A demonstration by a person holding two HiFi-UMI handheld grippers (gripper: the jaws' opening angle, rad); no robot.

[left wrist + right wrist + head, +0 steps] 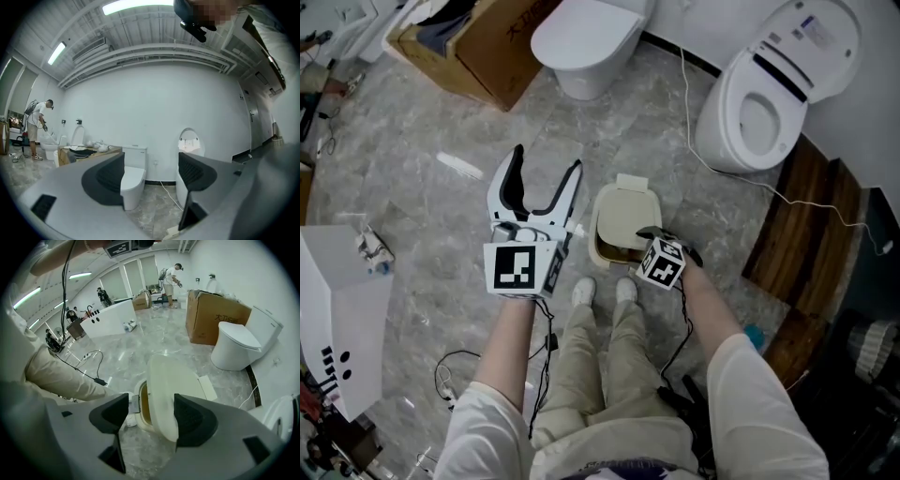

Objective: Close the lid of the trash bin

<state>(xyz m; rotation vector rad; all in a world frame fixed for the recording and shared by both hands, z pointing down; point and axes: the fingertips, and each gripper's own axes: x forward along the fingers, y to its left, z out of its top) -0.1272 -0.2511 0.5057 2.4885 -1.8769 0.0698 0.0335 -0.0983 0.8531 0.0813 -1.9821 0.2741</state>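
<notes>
Trash bin lid [165,380] between parted jaws, right gripper [151,414] down-tilted; left gripper [151,172] level, wide.

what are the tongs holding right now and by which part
Nothing is held. The left tongs are open and empty; the right tongs are open astride the edge of the lid, not clamped on it.

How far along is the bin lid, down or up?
Done: nothing yet, the lid stands raised over the trash bin. In hand: the right gripper straddles the lid's edge, jaws apart. To do: swing the lid down shut. The left gripper is open and empty, held aside.
</notes>
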